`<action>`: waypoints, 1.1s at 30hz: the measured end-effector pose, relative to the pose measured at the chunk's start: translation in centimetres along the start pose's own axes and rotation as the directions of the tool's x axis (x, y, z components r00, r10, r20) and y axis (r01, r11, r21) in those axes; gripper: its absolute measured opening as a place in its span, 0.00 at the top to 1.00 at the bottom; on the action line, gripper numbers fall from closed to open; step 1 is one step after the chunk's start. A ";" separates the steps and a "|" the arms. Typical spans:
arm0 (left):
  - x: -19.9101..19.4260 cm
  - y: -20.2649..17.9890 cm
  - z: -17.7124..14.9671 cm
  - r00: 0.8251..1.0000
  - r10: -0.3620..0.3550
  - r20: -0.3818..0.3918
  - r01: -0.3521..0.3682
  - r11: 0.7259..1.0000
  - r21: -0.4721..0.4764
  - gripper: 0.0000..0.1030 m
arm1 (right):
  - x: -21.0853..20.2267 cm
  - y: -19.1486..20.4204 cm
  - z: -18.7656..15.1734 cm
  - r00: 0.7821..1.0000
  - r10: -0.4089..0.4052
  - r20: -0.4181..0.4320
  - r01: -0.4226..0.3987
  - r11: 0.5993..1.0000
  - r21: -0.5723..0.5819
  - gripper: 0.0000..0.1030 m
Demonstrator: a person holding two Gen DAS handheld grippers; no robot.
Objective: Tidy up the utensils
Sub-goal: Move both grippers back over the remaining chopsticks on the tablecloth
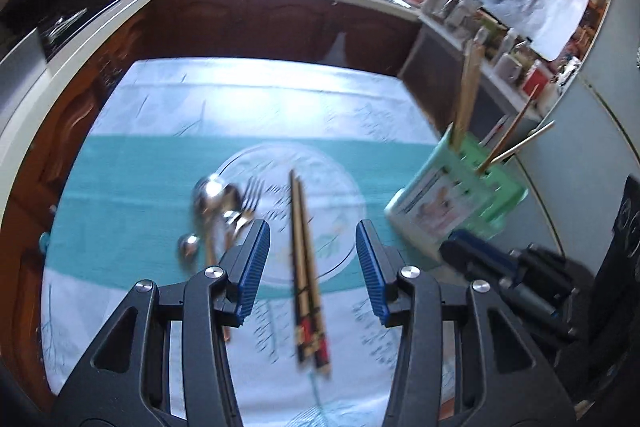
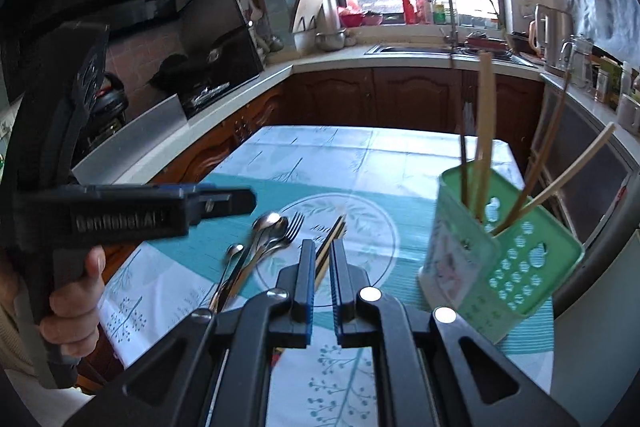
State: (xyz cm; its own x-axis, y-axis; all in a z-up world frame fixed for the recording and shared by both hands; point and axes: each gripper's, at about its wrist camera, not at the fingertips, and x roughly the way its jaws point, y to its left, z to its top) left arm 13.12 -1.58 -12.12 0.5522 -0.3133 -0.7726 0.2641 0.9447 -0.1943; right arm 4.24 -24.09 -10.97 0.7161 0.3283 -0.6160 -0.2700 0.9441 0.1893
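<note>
A pair of dark chopsticks (image 1: 306,267) with red ends lies on the tablecloth, its tips toward the far side. My left gripper (image 1: 314,263) hovers over the pair, open, with a blue pad on either side and neither touching. Spoons (image 1: 214,203) and a fork (image 1: 250,195) lie in a small heap just left of it. My right gripper (image 2: 323,251) is shut with only a slit between its pads and nothing in it; the chopsticks (image 2: 330,247) show beyond it. A green utensil holder (image 2: 500,259) with several chopsticks in it stands at the right.
A hand (image 2: 76,291) holds the left gripper (image 2: 160,211) at the left of the right wrist view. The right gripper (image 1: 500,267) sits close to the holder (image 1: 452,203). The table (image 1: 240,99) has a teal and white cloth. Brown cabinets and a counter with a sink (image 2: 412,49) ring it.
</note>
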 end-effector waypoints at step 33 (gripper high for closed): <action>4.3 10.3 -5.1 0.970 0.167 -0.180 -0.191 0.973 -0.129 0.60 | 10.3 1.1 -0.3 0.914 -0.059 -0.401 0.097 0.993 0.074 0.80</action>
State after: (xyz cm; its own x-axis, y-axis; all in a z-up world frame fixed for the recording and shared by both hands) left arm 14.22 7.30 -20.50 0.4373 -0.1290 -0.8900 0.0491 0.9916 -0.1196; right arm 11.12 -19.72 -17.29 0.4127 0.2319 -0.8809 -0.1510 0.9711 0.1849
